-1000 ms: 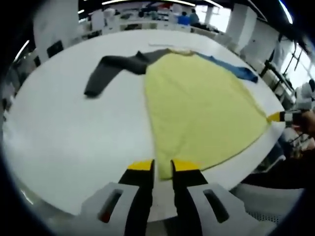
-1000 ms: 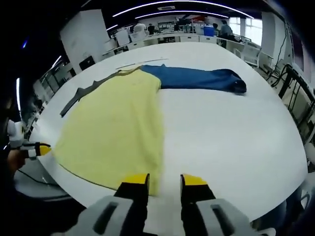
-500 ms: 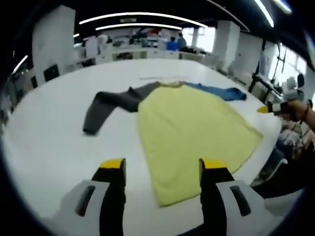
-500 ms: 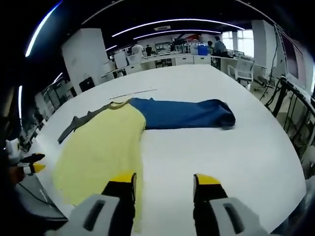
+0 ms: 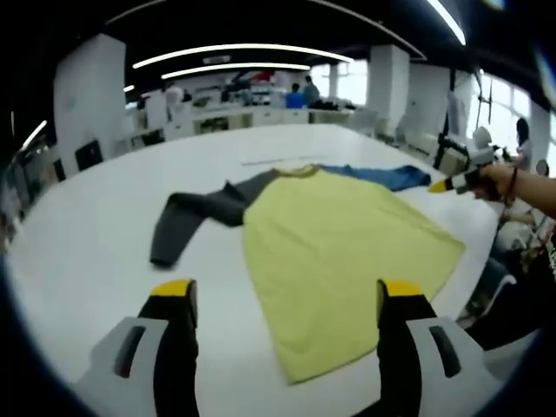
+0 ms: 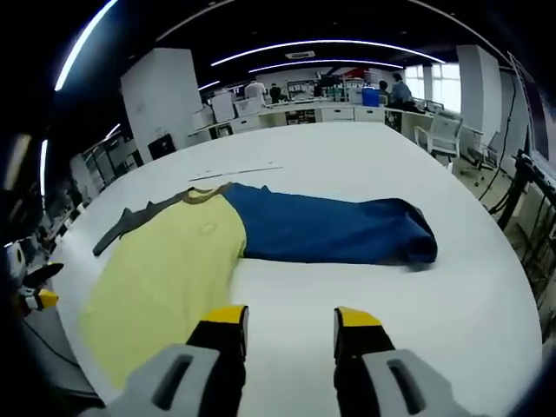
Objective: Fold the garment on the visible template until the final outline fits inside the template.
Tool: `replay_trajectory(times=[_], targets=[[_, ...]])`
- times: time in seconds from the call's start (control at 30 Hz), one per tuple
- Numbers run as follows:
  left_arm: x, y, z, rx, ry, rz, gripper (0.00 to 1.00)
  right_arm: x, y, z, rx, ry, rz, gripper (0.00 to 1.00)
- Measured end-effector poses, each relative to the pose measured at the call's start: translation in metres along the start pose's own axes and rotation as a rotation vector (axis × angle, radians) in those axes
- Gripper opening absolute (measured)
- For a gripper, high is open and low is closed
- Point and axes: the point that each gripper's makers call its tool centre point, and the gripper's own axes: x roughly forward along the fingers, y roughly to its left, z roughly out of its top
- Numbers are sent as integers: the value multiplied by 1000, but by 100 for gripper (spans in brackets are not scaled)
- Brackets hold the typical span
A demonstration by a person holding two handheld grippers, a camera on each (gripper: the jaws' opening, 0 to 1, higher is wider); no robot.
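A garment lies spread on the white table (image 5: pixel 78 252): a yellow body (image 5: pixel 334 248), a grey sleeve (image 5: pixel 187 221) and a blue sleeve (image 5: pixel 382 176). My left gripper (image 5: pixel 284 295) hangs open above the yellow hem, holding nothing. In the right gripper view the yellow body (image 6: pixel 165 269) lies to the left, the blue sleeve (image 6: pixel 334 230) stretches right and the grey sleeve (image 6: pixel 130 221) runs off far left. My right gripper (image 6: pixel 288 320) is open over bare table near the blue sleeve. The right gripper's yellow tip (image 5: pixel 443 184) enters the left gripper view, held by a hand.
A thin strip (image 6: pixel 234 171) lies on the table beyond the collar. Desks, chairs and people stand at the back of the room (image 6: pixel 347 91). The left gripper's tip (image 6: pixel 35 300) shows at the left edge of the right gripper view.
Both grippers have opened wider and pulled back from the yellow hem. The right gripper has swung toward the blue sleeve side. The garment lies as before.
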Motion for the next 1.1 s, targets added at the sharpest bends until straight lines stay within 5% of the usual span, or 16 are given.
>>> replay_trajectory(times=[0.3, 1.1], targets=[[2, -2, 3, 8, -17, -10, 87, 30, 35, 13, -46, 4, 78, 29], [5, 8, -7, -7, 13, 2, 78, 84, 54, 19, -66, 52, 139, 3]])
